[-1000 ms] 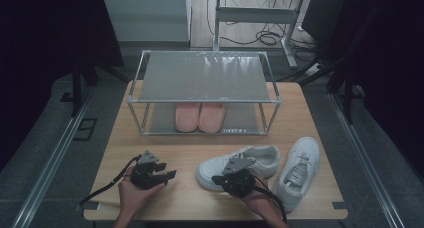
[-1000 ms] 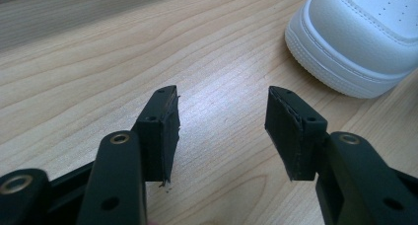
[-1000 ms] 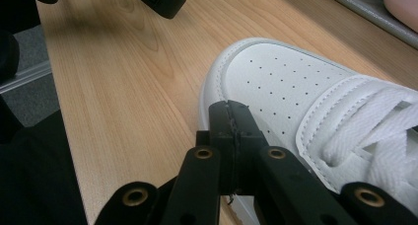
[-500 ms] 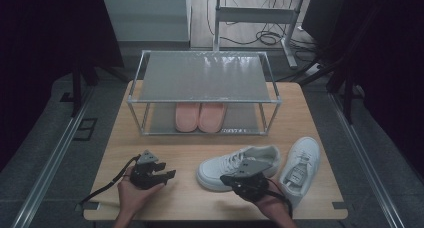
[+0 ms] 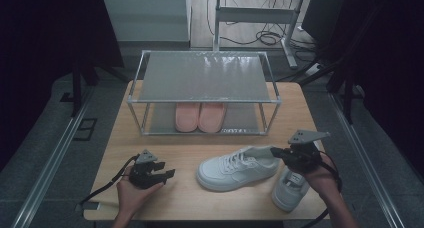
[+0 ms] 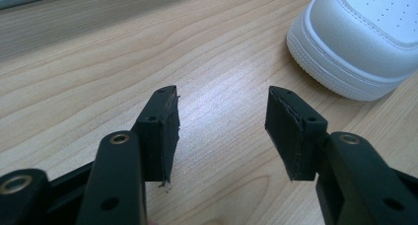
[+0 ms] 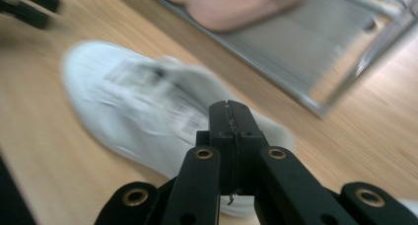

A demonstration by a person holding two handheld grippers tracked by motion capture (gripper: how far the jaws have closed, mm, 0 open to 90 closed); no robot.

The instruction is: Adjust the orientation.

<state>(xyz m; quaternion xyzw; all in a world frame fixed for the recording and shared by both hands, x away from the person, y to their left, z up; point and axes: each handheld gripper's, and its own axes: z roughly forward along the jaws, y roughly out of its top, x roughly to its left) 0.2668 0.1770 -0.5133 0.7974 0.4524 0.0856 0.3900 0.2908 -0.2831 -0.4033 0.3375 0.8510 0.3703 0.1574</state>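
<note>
A white sneaker (image 5: 237,165) lies on its sole in the middle of the wooden table (image 5: 150,148), toe to the left. A second white sneaker (image 5: 287,190) sits at its right, partly under the right hand. My right gripper (image 5: 276,152) hovers at the first sneaker's heel. In the right gripper view its jaws (image 7: 230,109) are pressed together with nothing between them, and the blurred sneaker (image 7: 128,101) lies beyond. My left gripper (image 5: 167,174) rests open on the table left of the sneaker. In the left gripper view (image 6: 222,94) the sneaker's toe (image 6: 360,42) is at the upper right.
A metal two-tier shoe rack (image 5: 205,77) stands at the back of the table. A pair of pink slippers (image 5: 200,117) sits on its lower shelf. Bare tabletop lies between the rack and the sneakers. The table's front edge is close to both hands.
My right gripper has moved from above the middle of the first sneaker rightward to its heel. The left gripper has stayed in place, open.
</note>
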